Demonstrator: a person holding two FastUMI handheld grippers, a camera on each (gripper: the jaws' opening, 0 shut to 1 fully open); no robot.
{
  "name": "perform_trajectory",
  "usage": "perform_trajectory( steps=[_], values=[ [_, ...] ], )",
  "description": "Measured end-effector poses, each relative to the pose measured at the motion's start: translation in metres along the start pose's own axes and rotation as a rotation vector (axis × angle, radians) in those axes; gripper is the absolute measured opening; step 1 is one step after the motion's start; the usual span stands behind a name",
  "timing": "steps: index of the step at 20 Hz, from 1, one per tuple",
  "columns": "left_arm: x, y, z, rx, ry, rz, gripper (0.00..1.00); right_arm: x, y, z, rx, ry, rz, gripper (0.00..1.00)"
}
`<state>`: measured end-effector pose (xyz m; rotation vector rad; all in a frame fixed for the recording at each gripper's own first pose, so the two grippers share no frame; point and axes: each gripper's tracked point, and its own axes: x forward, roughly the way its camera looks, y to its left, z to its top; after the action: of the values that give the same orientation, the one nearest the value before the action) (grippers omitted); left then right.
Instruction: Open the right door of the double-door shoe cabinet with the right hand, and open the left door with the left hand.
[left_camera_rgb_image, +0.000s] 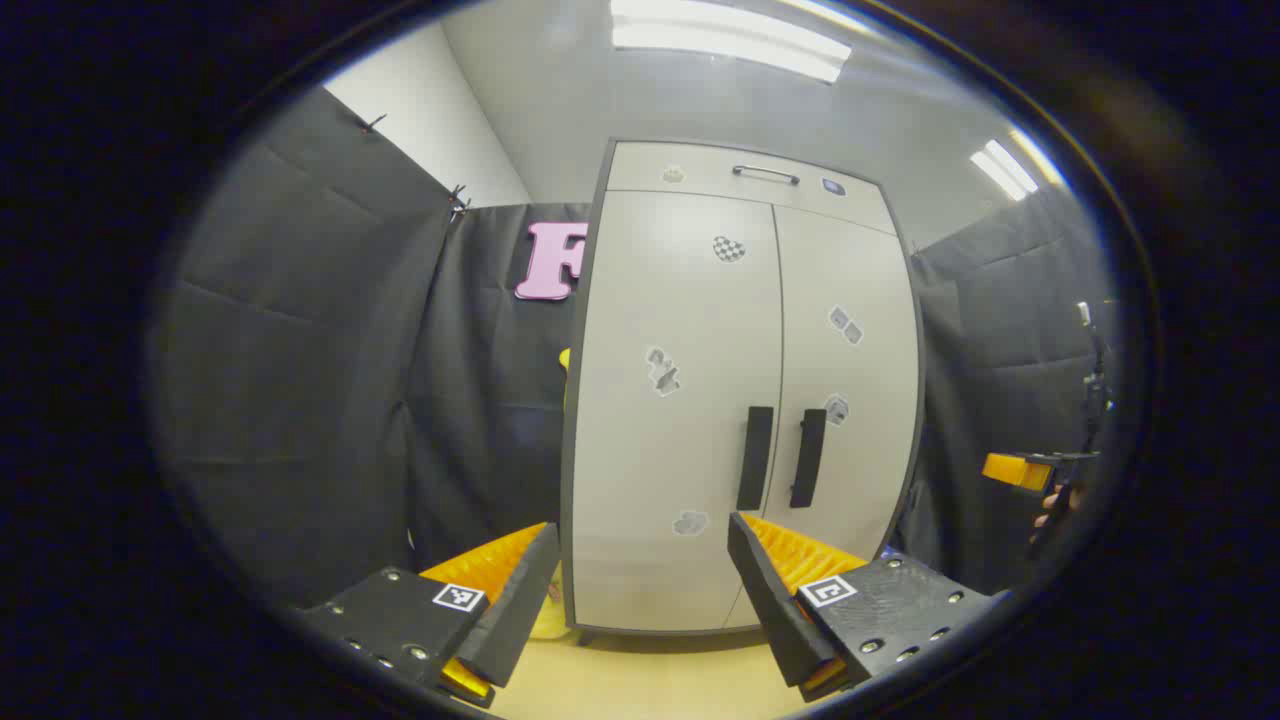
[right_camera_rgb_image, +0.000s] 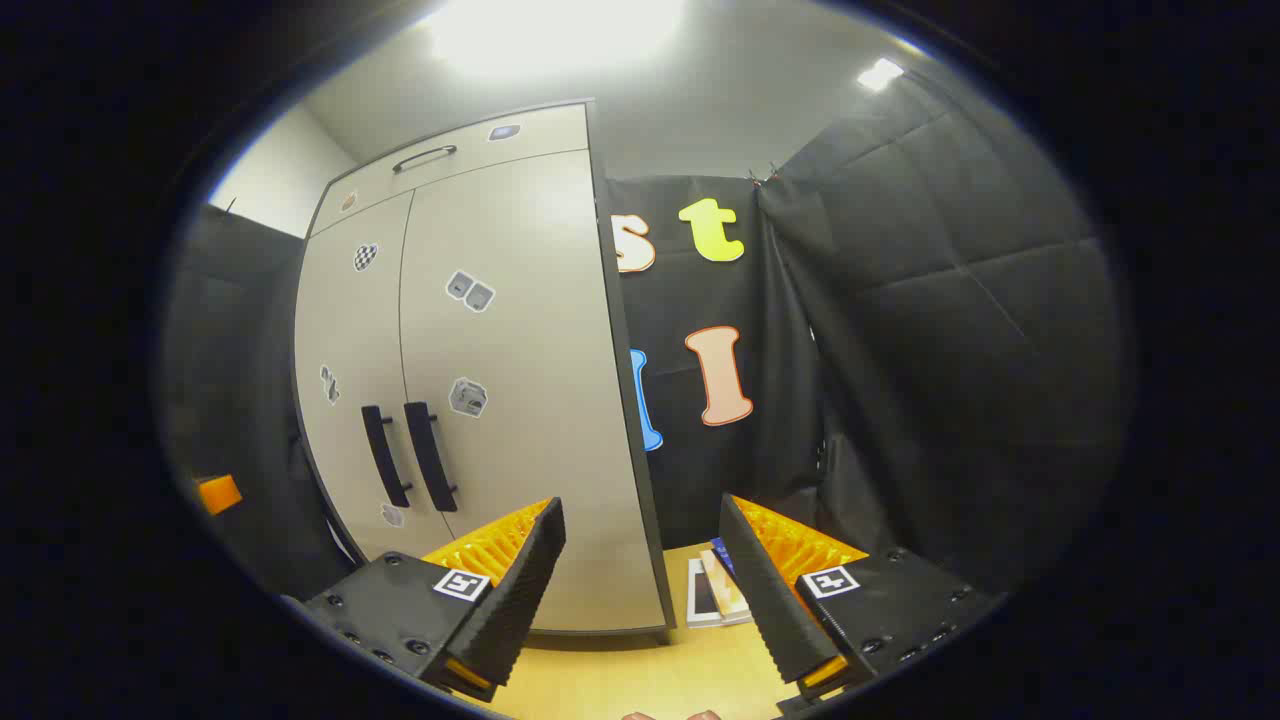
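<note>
Nothing of the task has been done yet, as far as can be judged: both doors of the shoe cabinet (left_camera_rgb_image: 740, 400) are seen flush and closed, with no gap showing at the centre seam. In the left gripper view, the left door (left_camera_rgb_image: 675, 410) and the right door (left_camera_rgb_image: 845, 390) are faced almost head-on, and the two black vertical handles are set side by side at the seam, the left handle (left_camera_rgb_image: 755, 458) just beside the right handle (left_camera_rgb_image: 808, 458). The left gripper (left_camera_rgb_image: 640, 590) is held spread wide, nothing between its fingers, well short of the cabinet and low against its front. At the right edge of that view the right gripper (left_camera_rgb_image: 1020, 470) is glimpsed, carried by a hand (left_camera_rgb_image: 1050, 505).

In the right gripper view, the cabinet is seen off to the left, and the right gripper's own fingers are likewise spread wide and empty, pointed more at the cabinet's corner than at either handle. A few flat items (right_camera_rgb_image: 715, 590) are seen lying on the floor (right_camera_rgb_image: 640, 680) beside the cabinet.

Both openings are left to do; by the task's order, the right handle would be expected to be taken first, then the left.
</note>
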<state>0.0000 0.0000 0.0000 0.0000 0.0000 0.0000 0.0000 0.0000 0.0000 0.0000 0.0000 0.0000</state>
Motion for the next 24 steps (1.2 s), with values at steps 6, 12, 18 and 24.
perform_trajectory(
  steps=[6, 12, 18, 24],
  values=[
    [-0.014, -0.006, 0.003, -0.052, 0.003, 0.080, 0.99, -0.007, -0.003, 0.013, -0.053, -0.053, 0.072, 0.98],
    [-0.050, -0.009, 0.004, 0.054, -0.001, 0.190, 0.99, -0.011, 0.006, -0.025, -0.084, 0.029, 0.186, 0.98],
    [-0.039, -0.015, -0.008, 0.053, 0.022, 0.154, 0.99, -0.029, 0.028, -0.054, -0.026, 0.122, 0.208, 0.98],
    [-0.019, 0.011, -0.011, 0.046, 0.028, 0.082, 0.98, -0.032, 0.056, -0.049, -0.009, 0.117, 0.148, 0.98]
  ],
)
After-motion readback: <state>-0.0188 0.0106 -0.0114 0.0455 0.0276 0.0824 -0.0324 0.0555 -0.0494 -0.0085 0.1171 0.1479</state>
